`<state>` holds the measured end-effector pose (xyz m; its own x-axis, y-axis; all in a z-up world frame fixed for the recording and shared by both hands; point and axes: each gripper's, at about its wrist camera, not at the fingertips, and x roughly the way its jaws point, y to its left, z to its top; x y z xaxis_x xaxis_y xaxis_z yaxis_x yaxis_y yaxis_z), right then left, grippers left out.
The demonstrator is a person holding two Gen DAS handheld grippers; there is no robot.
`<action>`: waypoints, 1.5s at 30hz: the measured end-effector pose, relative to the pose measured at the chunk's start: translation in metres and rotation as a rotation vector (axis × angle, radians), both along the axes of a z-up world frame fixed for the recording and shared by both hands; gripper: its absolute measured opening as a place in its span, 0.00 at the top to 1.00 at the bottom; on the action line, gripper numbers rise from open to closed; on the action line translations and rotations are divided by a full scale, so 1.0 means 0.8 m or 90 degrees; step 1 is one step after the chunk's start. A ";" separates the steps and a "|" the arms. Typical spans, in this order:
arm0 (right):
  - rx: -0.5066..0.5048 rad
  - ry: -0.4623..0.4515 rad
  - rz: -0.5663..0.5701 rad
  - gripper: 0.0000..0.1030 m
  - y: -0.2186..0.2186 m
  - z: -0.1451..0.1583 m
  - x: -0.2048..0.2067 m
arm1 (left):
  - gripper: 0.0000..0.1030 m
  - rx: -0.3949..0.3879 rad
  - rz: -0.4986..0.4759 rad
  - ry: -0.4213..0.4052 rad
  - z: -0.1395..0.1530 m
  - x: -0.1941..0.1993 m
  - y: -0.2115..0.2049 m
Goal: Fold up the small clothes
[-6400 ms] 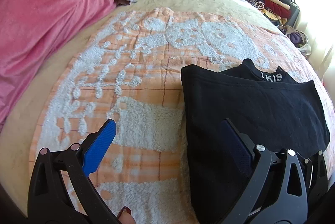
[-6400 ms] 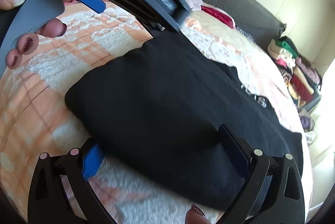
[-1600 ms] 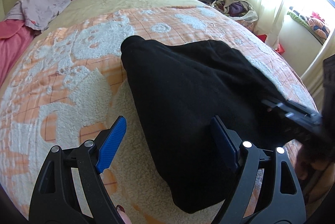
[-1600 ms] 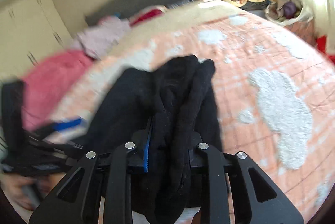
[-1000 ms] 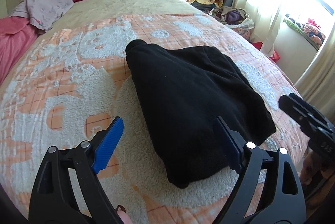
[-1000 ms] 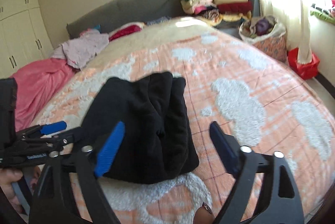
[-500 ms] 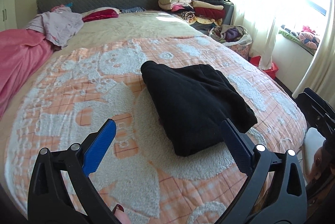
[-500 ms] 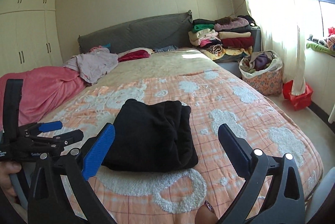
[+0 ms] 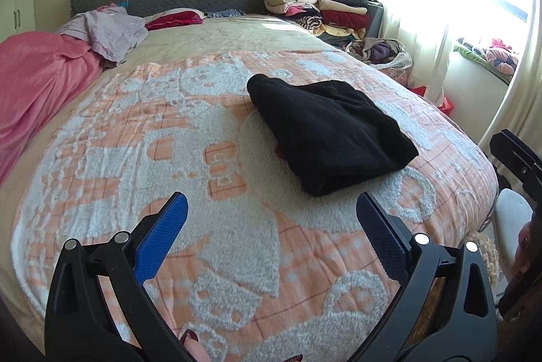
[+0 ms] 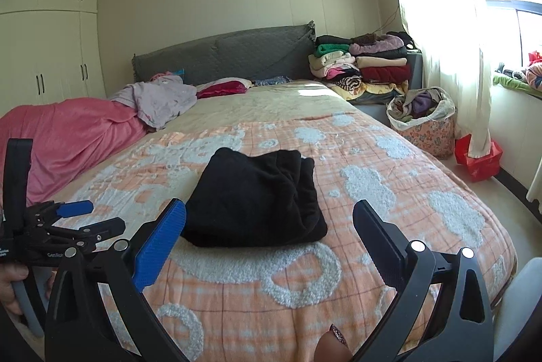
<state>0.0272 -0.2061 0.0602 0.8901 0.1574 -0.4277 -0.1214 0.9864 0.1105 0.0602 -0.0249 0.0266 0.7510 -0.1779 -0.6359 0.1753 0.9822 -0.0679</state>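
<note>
A folded black garment (image 9: 327, 128) lies on the orange and white blanket (image 9: 216, 179) on the bed; it also shows in the right wrist view (image 10: 257, 203). My left gripper (image 9: 271, 213) is open and empty, held back from the garment over the blanket's near part. My right gripper (image 10: 269, 219) is open and empty, held back near the foot of the bed. The left gripper also shows at the left edge of the right wrist view (image 10: 84, 216).
A pink blanket (image 10: 67, 135) and a lilac garment (image 10: 159, 98) lie at the bed's far left. A stack of folded clothes (image 10: 362, 67) stands beside the grey headboard (image 10: 223, 57). A laundry basket (image 10: 423, 121) and a red box (image 10: 477, 158) sit on the floor at the right.
The right gripper let go of the black garment and opened. Both grippers have pulled back and up from the bed, so the garment now lies folded farther away.
</note>
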 end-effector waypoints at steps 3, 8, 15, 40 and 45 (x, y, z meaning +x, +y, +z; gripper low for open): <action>-0.015 0.039 -0.003 0.05 0.010 -0.022 -0.001 | 0.09 0.002 0.000 0.009 -0.016 -0.007 0.003; -0.013 0.112 -0.011 0.04 0.020 -0.064 0.002 | 0.09 -0.017 0.005 0.047 -0.051 -0.006 0.009; -0.014 0.147 -0.016 0.05 0.026 -0.091 0.001 | 0.09 -0.011 0.019 0.068 -0.072 0.000 0.020; -0.020 0.152 -0.017 0.04 0.030 -0.092 0.002 | 0.09 -0.019 0.028 0.074 -0.072 0.000 0.031; -0.016 0.154 -0.020 0.04 0.030 -0.090 0.002 | 0.09 -0.019 0.030 0.073 -0.071 -0.001 0.032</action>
<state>0.0287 -0.1822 -0.0120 0.7661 0.1174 -0.6320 -0.0635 0.9922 0.1074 0.0597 0.0004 -0.0304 0.6811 -0.1644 -0.7135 0.1190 0.9864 -0.1137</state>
